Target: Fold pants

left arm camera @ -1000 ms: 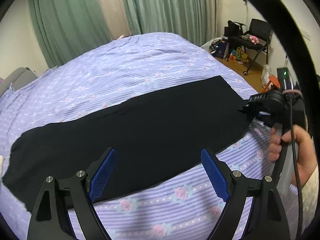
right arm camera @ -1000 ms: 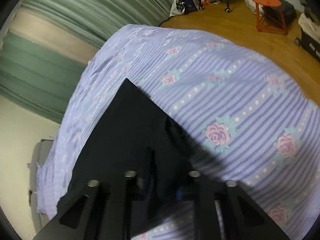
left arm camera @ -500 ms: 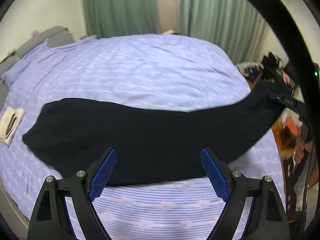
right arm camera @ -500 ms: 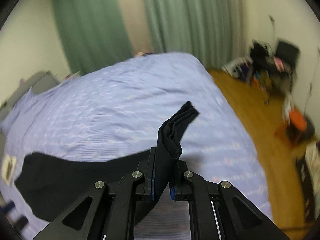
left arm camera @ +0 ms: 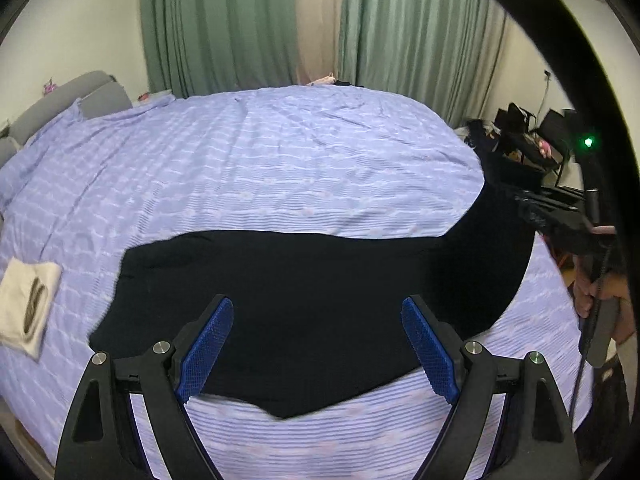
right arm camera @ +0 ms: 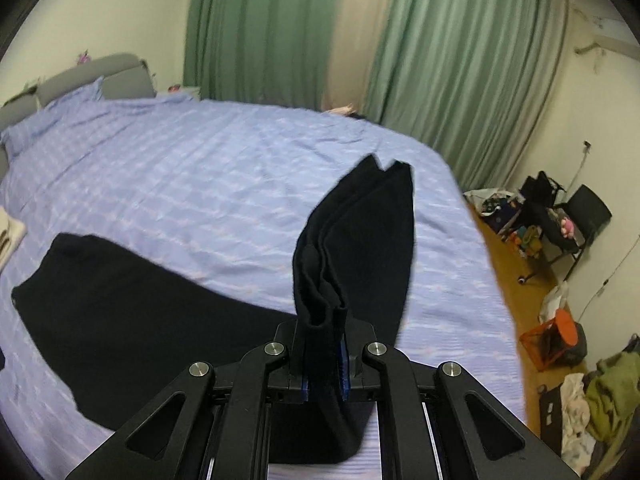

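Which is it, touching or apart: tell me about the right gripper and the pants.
Touching. The right wrist view shows the right gripper shut on the pants.

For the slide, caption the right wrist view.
Right gripper shut on the lifted end of black pants above a lilac striped bedspread.

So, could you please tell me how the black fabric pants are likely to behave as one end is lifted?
Probably floppy: the black fabric pants bunch into folds where the right gripper is shut on them. Likely light, since the clamped end stands up above the gripper. The rest probably drags rather than lifts, as it lies flat on the lilac striped bedsheet.
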Available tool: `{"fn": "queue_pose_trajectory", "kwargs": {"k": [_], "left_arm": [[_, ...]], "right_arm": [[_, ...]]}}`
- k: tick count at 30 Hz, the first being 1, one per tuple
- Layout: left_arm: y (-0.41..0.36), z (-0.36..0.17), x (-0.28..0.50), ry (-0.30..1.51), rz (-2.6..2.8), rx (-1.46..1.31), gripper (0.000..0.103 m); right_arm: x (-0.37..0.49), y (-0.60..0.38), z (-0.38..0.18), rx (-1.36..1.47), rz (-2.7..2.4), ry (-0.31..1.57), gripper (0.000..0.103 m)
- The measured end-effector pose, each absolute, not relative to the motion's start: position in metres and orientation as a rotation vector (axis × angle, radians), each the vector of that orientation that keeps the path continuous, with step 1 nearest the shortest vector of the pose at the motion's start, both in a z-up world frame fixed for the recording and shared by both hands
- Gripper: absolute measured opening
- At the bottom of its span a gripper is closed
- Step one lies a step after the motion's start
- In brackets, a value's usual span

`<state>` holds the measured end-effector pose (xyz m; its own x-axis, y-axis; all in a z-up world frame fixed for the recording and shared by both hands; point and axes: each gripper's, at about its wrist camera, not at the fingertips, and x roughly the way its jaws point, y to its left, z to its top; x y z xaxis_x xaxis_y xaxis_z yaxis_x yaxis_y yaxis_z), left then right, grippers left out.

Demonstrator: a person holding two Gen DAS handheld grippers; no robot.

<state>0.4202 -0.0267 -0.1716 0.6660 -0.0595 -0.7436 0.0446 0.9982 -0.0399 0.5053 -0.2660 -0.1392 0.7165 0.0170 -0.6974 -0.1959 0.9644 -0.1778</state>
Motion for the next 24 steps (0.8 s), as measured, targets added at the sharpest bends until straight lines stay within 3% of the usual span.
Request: {"fn": "queue_pose_trajectory", "kwargs": {"k": [11,21,24], "left_arm": [[0.053,-0.249,0.415,0.944,0.006,-0.054,0.087],[0.089,-0.281,0.422,0.997,0.082,-0.151,0.087],[0.092,-0.285,0.425,1.002,0.088,-0.140,0.087]], "right_arm": [[0.508,-0.146,-0.277,-0.265,0.262,1.012,0.011],[0.493,-0.110,-0.327,-0.330,0.332,1.096,0.014],[0.490,-0.113,-0.325,-0.284,0.350,1.108,0.022]]}}
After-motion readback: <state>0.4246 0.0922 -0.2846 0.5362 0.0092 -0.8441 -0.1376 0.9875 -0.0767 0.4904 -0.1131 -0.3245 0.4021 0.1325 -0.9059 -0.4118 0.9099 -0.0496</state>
